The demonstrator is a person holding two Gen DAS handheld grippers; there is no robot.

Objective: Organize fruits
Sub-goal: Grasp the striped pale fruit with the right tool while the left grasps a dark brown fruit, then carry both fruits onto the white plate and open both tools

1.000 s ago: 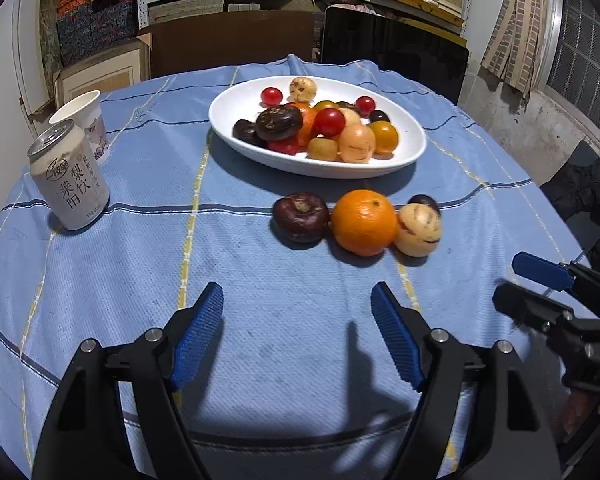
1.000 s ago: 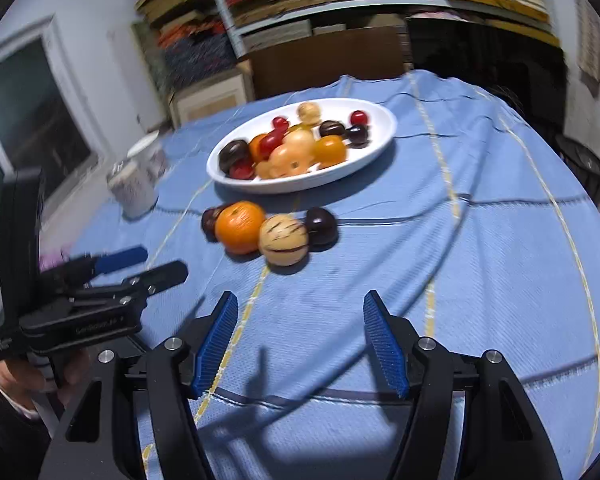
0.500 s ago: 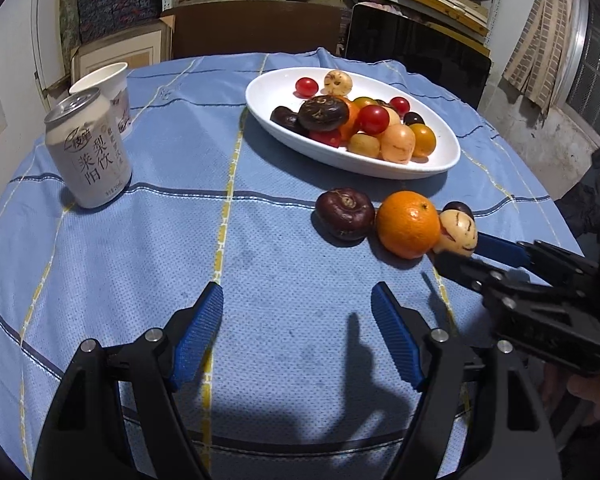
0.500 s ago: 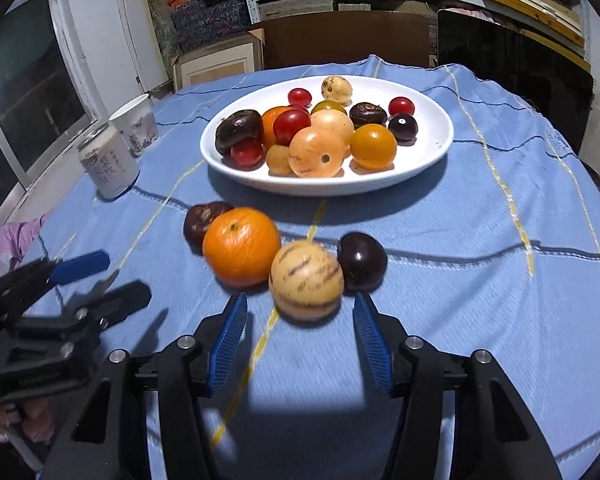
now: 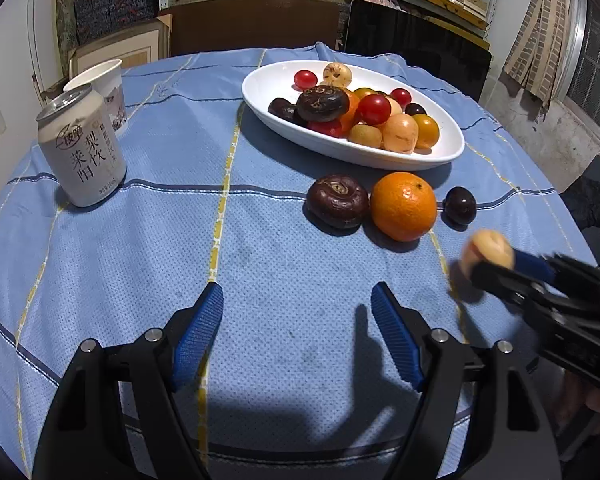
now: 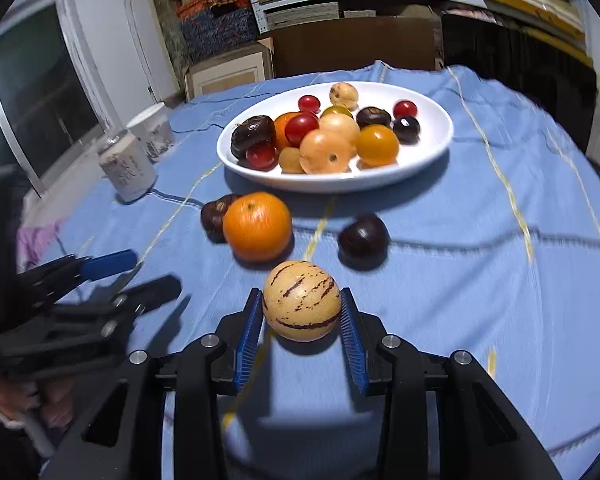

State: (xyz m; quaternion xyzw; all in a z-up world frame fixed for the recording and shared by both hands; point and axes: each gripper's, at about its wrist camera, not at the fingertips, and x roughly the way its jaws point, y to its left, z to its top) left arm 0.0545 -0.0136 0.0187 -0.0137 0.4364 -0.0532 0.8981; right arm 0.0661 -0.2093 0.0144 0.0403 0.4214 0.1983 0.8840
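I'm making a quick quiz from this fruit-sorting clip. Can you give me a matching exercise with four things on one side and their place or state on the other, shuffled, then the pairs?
Things
1. striped melon
2. orange
3. can
4. left gripper

Place or state
A. jaws apart, holding nothing
B. on the cloth, between a brown fruit and a dark plum
C. clamped between the right gripper's blue pads
D. upright, just in front of a paper cup

Pairs: 1-C, 2-B, 3-D, 4-A
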